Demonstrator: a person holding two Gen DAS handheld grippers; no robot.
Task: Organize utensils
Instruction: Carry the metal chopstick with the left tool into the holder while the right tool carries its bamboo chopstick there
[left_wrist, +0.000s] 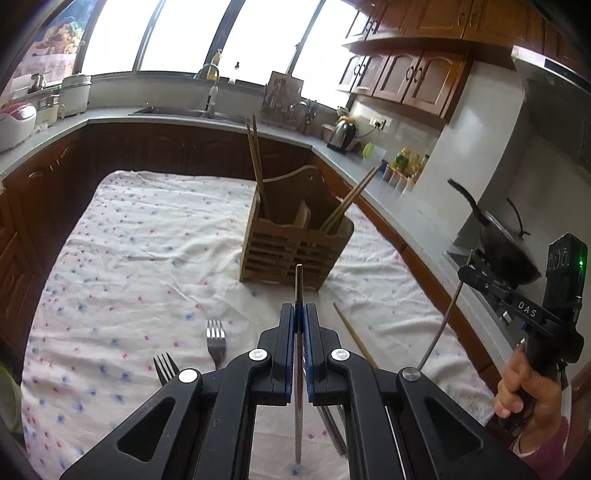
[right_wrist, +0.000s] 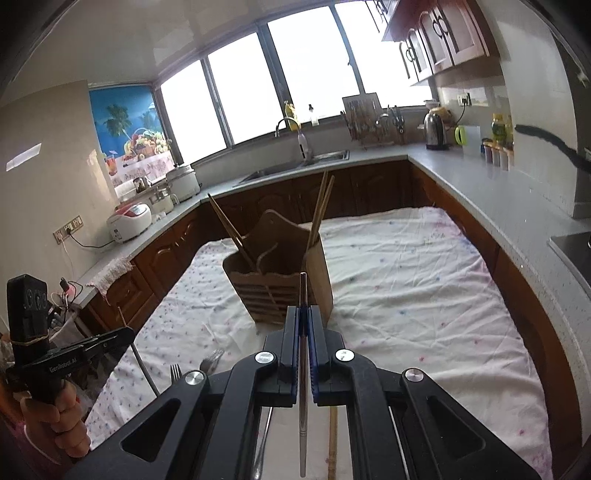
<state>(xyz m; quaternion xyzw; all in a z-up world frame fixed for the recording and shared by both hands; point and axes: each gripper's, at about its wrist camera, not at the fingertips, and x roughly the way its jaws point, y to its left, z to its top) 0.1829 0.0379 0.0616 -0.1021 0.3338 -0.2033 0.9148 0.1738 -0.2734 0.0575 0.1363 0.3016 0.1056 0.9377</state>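
A slatted wooden utensil holder (left_wrist: 291, 251) (right_wrist: 280, 291) stands on the flowered tablecloth (left_wrist: 129, 240) with wooden chopsticks (left_wrist: 256, 166) (right_wrist: 321, 206) upright in its compartments. My left gripper (left_wrist: 299, 306) is shut on a metal chopstick (left_wrist: 300, 284) that points toward the holder. My right gripper (right_wrist: 303, 310) is likewise shut on a second metal chopstick (right_wrist: 303, 291). Each gripper also shows in the other's view, hand-held above the table's edge: right gripper (left_wrist: 471, 266), left gripper (right_wrist: 123, 332). Two forks (left_wrist: 216, 339) (left_wrist: 166, 365) and a wooden chopstick (left_wrist: 351, 332) lie on the cloth.
Grey counters wrap around the table on three sides. A sink (right_wrist: 295, 166) sits under the windows, rice cookers (right_wrist: 129, 221) at the left, a kettle (right_wrist: 434, 129) and bottles at the right. A black wok (left_wrist: 506, 251) rests on the stove.
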